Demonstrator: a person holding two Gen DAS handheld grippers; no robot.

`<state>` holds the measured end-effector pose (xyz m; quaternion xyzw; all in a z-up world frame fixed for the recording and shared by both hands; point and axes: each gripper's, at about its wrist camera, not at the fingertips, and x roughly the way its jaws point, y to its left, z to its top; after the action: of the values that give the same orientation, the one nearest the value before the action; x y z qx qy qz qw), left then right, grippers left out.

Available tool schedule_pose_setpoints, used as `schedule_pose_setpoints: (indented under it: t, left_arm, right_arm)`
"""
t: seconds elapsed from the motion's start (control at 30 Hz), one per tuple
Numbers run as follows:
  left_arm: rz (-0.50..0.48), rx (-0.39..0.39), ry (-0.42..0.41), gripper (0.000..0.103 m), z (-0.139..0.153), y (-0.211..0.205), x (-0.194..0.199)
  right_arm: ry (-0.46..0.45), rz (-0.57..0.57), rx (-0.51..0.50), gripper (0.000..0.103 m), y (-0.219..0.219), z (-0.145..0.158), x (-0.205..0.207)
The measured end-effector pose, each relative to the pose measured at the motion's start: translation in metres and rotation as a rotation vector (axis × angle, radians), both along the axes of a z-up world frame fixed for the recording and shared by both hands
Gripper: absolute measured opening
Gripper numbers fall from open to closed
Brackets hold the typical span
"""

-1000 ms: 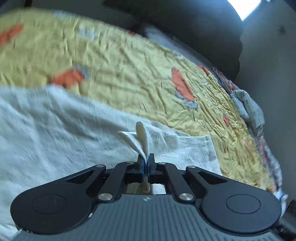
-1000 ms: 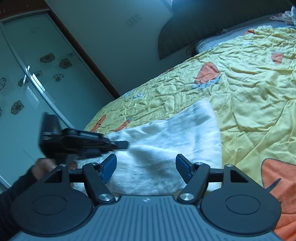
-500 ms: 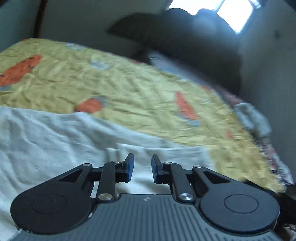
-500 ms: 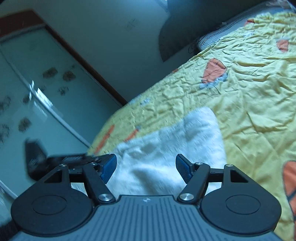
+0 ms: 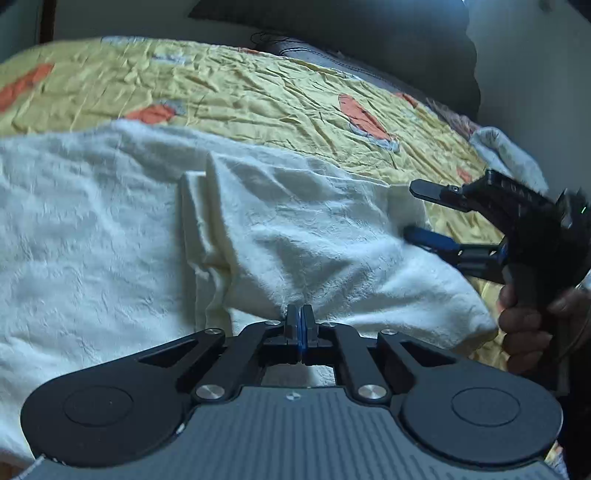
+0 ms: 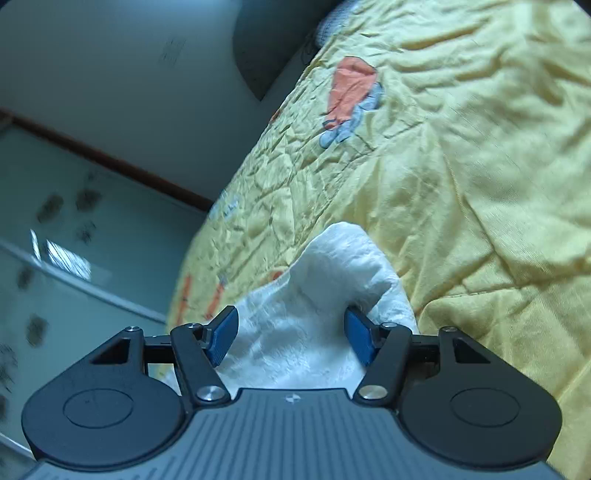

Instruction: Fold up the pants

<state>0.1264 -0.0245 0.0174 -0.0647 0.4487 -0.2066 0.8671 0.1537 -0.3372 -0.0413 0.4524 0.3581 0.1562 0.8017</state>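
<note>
White textured pants (image 5: pixel 110 229) lie spread on a yellow bedspread (image 5: pixel 258 96). My left gripper (image 5: pixel 300 325) is shut on the near edge of the pants, with folded layers bunched just above it. My right gripper (image 6: pixel 291 332) is open, with a raised corner of the pants (image 6: pixel 332 273) between its blue pads. In the left wrist view the right gripper (image 5: pixel 417 212) shows at the right with its jaws spread around the pants' far corner.
A dark headboard (image 5: pixel 369 33) and pillow stand at the back of the bed. A grey-white cloth (image 5: pixel 509 155) lies at the bed's far right edge. A glass wardrobe door (image 6: pixel 55 258) with flower marks stands left of the bed.
My left gripper opened half a second ago, moved to the near edge and has shut on the pants again. My right gripper moved in around the pants' corner, still open.
</note>
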Motion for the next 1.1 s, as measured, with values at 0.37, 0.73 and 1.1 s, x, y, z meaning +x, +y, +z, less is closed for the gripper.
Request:
schedule_pose_setpoints:
  t: [0.37, 0.73, 1.1]
  left_arm:
    - [0.033, 0.06, -0.079, 0.063, 0.006, -0.025, 0.04]
    - [0.03, -0.012, -0.178, 0.063, 0.034, -0.003, 0.006]
    - [-0.021, 0.062, -0.179, 0.069, -0.001, -0.02, -0.024]
  right_arm:
    - [-0.077, 0.102, 0.041, 0.077, 0.03, 0.026, -0.086]
    - [-0.121, 0.067, 0.086, 0.077, 0.019, 0.045, -0.079]
    - [0.065, 0.066, 0.073, 0.079, 0.033, 0.008, 0.034]
